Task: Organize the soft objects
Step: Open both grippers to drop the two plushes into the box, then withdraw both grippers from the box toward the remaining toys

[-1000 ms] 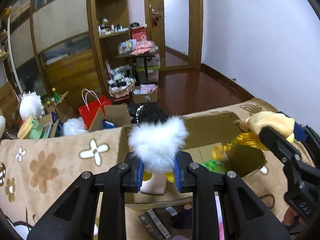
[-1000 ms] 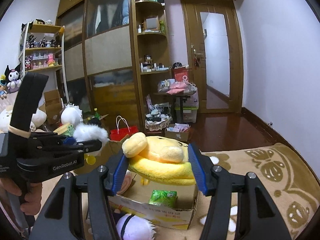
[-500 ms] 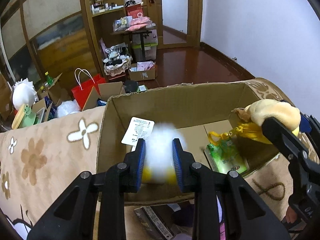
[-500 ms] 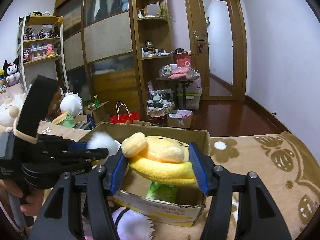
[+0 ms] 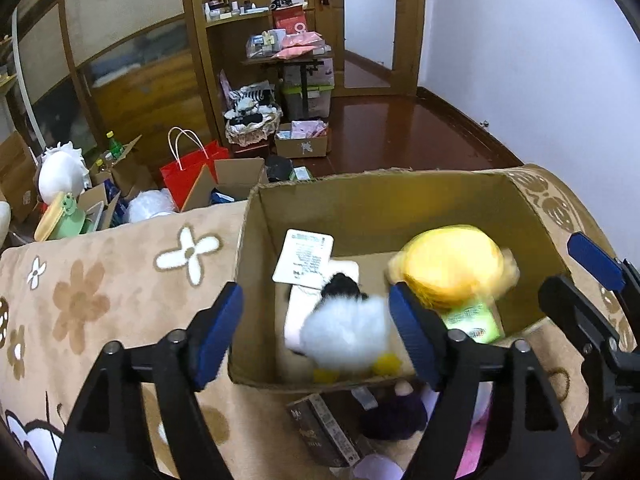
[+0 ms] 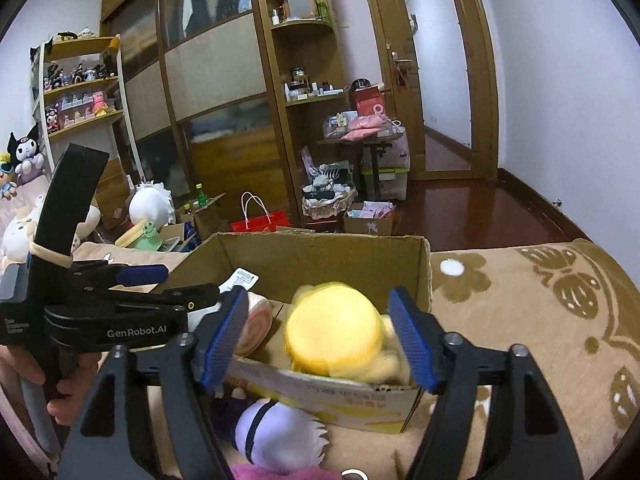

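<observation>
Toys [image 5: 452, 266], two, in one box [image 5: 400, 200]

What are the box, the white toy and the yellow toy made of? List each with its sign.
Box: corrugated cardboard by the look, matte brown, with raw cut edges and folded flaps.
White toy: long-pile plush, fluffy and matte; a black tuft on top, yellow bits beneath.
Yellow toy: probably short-pile plush, smooth and rounded; motion blur hides the weave.
</observation>
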Demonstrator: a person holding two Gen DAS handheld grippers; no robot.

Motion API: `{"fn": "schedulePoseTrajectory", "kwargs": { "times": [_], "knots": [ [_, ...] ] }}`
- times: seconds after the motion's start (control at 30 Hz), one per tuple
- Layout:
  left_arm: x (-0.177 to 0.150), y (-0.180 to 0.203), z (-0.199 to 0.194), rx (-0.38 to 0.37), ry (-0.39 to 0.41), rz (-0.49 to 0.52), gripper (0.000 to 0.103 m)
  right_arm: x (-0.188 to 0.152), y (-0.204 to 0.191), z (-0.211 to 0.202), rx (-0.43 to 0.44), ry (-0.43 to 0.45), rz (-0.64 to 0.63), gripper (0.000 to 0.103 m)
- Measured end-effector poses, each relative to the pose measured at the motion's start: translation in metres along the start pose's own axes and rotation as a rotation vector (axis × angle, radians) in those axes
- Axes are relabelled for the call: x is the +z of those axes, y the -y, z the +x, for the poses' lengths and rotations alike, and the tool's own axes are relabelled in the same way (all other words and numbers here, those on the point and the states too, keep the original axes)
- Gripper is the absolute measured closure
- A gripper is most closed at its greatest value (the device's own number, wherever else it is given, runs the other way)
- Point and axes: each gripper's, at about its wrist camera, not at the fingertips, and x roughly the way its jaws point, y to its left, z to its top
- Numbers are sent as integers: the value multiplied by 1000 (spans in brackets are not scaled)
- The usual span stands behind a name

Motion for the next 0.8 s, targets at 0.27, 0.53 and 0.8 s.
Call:
{"fn": "schedulePoseTrajectory", "kwargs": {
  "times": [0.27, 0.53, 0.8],
  "knots": [
    [-9, 6, -19, 19, 4, 5, 10, -1, -2, -23, -16, 11, 6, 0],
    [-23, 10, -46, 4, 16, 3, 9, 0, -11, -53, -23, 22, 6, 0],
    [-42, 1, -74, -3, 0, -34, 9, -7, -20, -82, -38, 41, 18, 0]
  ]
}}
